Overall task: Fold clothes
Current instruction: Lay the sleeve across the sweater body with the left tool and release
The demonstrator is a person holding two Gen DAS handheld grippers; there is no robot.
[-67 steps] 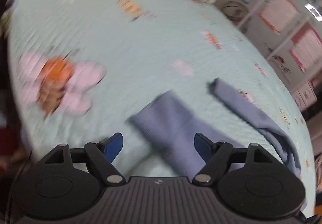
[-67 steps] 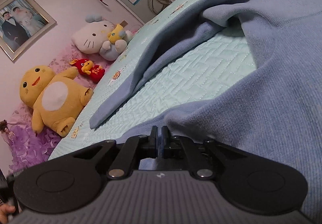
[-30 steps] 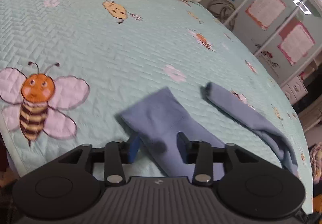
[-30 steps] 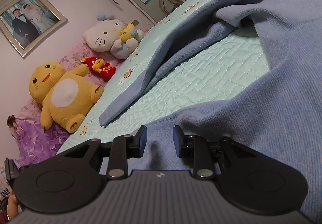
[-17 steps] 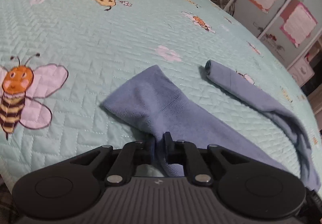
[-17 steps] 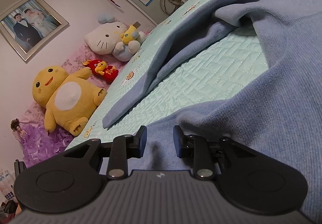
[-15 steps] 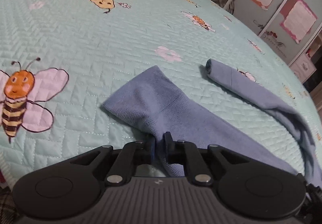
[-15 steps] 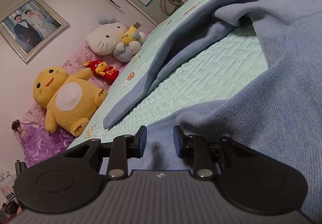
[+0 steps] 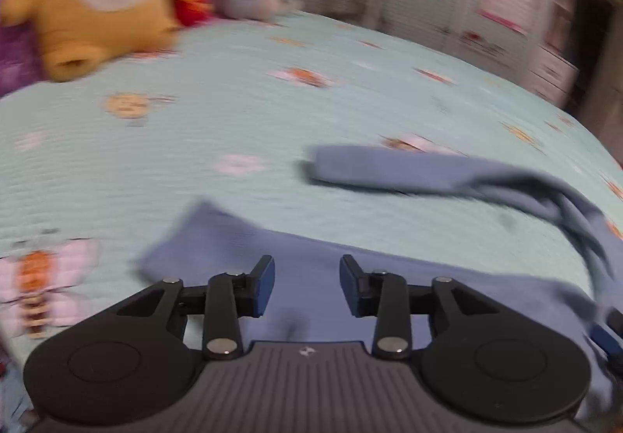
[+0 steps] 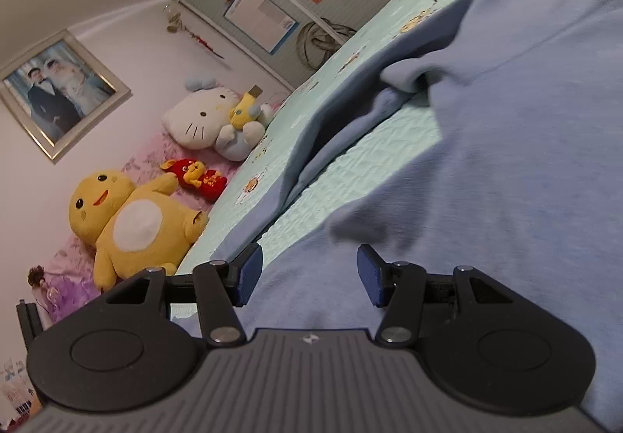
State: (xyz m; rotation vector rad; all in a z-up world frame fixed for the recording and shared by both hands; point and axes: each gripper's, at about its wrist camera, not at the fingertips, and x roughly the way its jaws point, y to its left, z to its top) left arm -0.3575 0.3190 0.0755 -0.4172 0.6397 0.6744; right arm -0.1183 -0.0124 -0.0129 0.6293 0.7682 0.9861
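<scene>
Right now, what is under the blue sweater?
Under the blue sweater lies the mint quilted bedspread with bee and flower prints. It shows between the sleeves. Whatever lies beneath the sweater's body is covered.

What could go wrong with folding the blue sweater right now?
Both the left gripper and right gripper are open, so the soft blue knit sweater could lie uneven. Its far sleeve stretches out across the mint quilted bedspread and is bunched where it joins the body, so a fold might trap wrinkles. The left view is blurred, so a grab could miss.
</scene>
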